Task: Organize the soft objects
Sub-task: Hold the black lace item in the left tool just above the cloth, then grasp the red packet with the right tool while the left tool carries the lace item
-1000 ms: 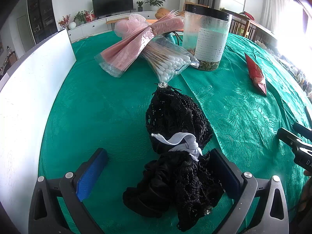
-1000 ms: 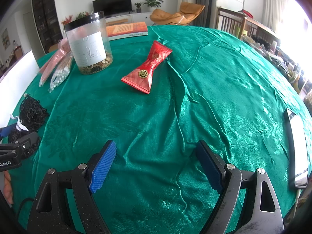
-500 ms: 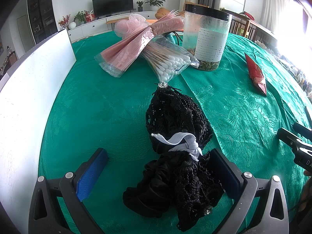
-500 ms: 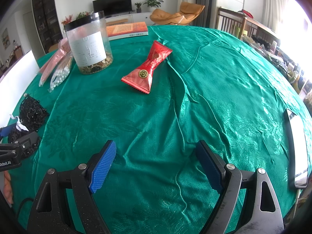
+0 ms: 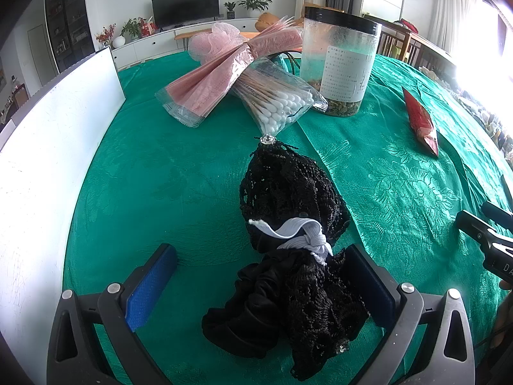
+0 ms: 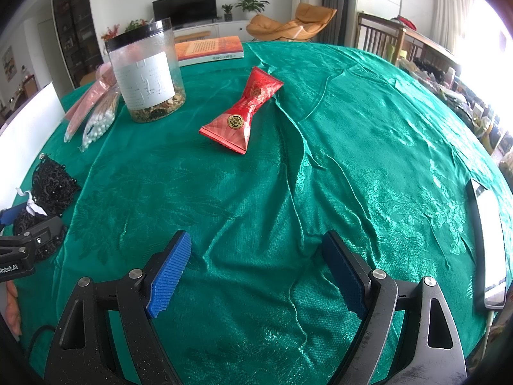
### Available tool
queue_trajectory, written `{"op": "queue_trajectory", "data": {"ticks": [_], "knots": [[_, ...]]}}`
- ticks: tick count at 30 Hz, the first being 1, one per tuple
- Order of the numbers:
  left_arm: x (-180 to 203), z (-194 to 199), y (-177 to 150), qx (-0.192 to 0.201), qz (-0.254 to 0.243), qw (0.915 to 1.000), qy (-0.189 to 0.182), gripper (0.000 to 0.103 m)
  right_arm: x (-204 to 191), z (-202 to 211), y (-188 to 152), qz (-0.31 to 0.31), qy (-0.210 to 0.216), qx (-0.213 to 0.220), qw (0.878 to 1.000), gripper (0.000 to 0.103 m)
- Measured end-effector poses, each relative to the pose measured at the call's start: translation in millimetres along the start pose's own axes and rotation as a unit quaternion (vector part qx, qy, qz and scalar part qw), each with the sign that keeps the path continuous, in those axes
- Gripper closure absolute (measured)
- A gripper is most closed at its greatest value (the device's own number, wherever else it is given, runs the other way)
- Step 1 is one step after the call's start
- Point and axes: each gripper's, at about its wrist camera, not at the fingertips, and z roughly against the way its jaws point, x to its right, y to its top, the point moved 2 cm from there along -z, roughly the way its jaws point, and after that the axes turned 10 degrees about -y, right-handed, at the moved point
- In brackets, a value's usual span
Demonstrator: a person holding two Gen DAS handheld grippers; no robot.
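Black mesh bundle [image 5: 288, 243], tied round its middle with a white band [image 5: 298, 235], lies on the green cloth [image 5: 160, 173] that covers the surface. Its near end sits between the blue pads of the left gripper [image 5: 263, 284], close against the right-hand pad and well clear of the left-hand one. The jaws stand wide open around it and grip nothing. A small clear bead [image 5: 267, 139] marks the bundle's far tip.

Beyond that tip lies a clear bag of cotton swabs [image 5: 279, 102], with a pink packet [image 5: 221, 77] crossing over it. Just to their right stands a clear jar [image 5: 340, 64] with a black lid and a white label, upright, with dried bits in its bottom. A red pouch [image 5: 420, 118] lies further right, apart from the jar. A white board [image 5: 48, 147] runs along the left edge of the surface.

The right gripper [image 6: 256, 272] hovers over bare cloth, its jaws wide open and empty, well away from the bundle, which shows at the far left of the right wrist view beside the left gripper. In that view the red pouch lies ahead near the middle, the jar stands to its left, and an orange book [image 6: 208, 49] lies behind the jar. A phone [image 6: 489, 243] rests at the right edge of the surface.
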Motion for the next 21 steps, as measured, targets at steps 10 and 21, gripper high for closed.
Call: {"op": "queue_trajectory", "data": {"ticks": [10,21], "knots": [[-0.4,-0.1,1.4,-0.015,-0.001,0.9999,-0.002,0.0,0.1,-0.5,0.0,-0.002,0.002,0.0,1.0,0.017],[8.0,13.1,13.5,-0.035,-0.02,0.9992,-0.004,0.006,19.2,-34.4,81.1,-0.071,0.068,-0.035,0.995,0.019]]}}
